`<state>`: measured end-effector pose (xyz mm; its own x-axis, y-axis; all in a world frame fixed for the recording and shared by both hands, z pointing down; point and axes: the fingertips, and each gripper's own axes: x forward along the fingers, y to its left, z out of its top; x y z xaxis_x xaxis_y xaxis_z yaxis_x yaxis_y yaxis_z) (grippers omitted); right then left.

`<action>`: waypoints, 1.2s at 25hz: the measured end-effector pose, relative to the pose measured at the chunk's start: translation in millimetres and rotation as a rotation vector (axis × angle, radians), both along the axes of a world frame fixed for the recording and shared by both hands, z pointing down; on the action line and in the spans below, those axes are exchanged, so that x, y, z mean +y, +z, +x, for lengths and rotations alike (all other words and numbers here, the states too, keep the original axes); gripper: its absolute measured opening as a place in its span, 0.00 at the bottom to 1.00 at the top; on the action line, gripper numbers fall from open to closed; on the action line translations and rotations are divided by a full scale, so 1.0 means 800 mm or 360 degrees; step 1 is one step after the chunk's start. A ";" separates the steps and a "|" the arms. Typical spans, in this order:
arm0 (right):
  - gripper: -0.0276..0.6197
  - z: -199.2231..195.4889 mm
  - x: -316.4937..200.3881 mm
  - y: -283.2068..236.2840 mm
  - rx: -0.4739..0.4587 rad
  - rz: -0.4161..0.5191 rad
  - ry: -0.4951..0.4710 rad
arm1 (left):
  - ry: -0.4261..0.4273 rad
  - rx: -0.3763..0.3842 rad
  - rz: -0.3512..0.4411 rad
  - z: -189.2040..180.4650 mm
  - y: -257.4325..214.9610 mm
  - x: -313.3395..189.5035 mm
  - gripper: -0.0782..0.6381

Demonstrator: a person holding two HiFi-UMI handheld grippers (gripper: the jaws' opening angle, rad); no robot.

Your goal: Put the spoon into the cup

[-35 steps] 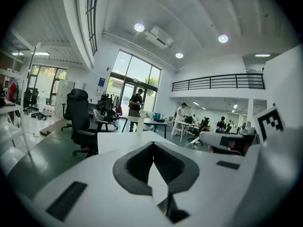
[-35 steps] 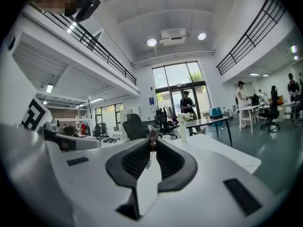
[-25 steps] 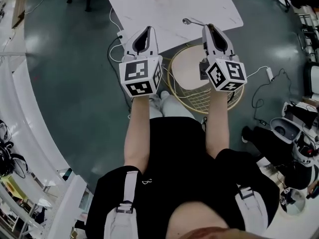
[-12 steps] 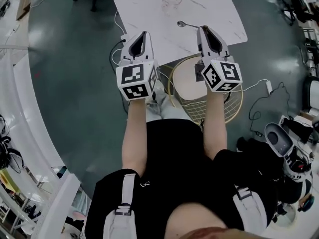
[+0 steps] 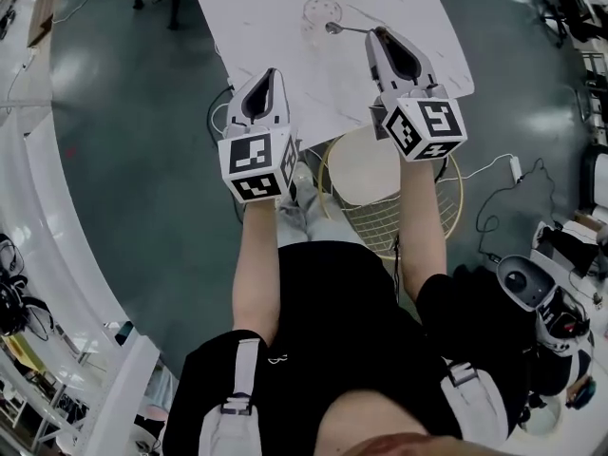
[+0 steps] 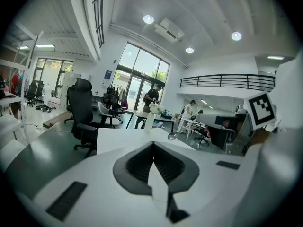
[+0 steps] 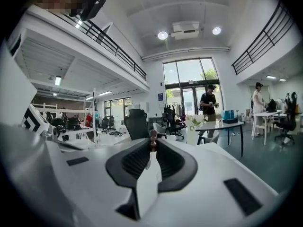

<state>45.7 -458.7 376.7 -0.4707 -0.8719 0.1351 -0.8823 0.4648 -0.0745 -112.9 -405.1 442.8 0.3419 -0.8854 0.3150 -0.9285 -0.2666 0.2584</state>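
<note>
Head view: the right tongs are clamped on the handle of the spoon. It's a slim, shiny metal spoon, held out level above the white marbled worktop, with its small round bowl right by the rim of the clear glass cup. The left tongs sit at the worktop's near edge.

Left gripper view: pads pressed together, nothing between them. The spoon's bowl glints ahead.

Right gripper view: tips pinched tight on the handle's dark end, seen end-on.
</note>
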 end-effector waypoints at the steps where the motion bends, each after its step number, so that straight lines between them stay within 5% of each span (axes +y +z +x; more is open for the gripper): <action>1: 0.11 -0.001 -0.008 0.000 0.0017 0.0007 -0.0016 | 0.0002 -0.0001 -0.0001 0.001 0.001 -0.005 0.13; 8: 0.11 -0.007 -0.078 0.035 0.0120 -0.0048 -0.0093 | -0.0023 -0.0031 -0.0006 -0.003 0.001 -0.039 0.13; 18: 0.11 -0.026 -0.145 0.154 0.0201 -0.0368 -0.0141 | -0.0051 -0.0029 -0.0081 -0.013 0.025 -0.051 0.13; 30: 0.11 -0.038 -0.158 0.238 0.0098 -0.0679 -0.0138 | -0.0055 -0.0031 -0.0118 -0.015 0.034 -0.047 0.13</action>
<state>15.2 -584.8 567.4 -0.5192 -0.6898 0.5046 -0.8504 0.4762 -0.2240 -124.8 -442.5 470.4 0.3049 -0.8705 0.3864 -0.9418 -0.2152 0.2583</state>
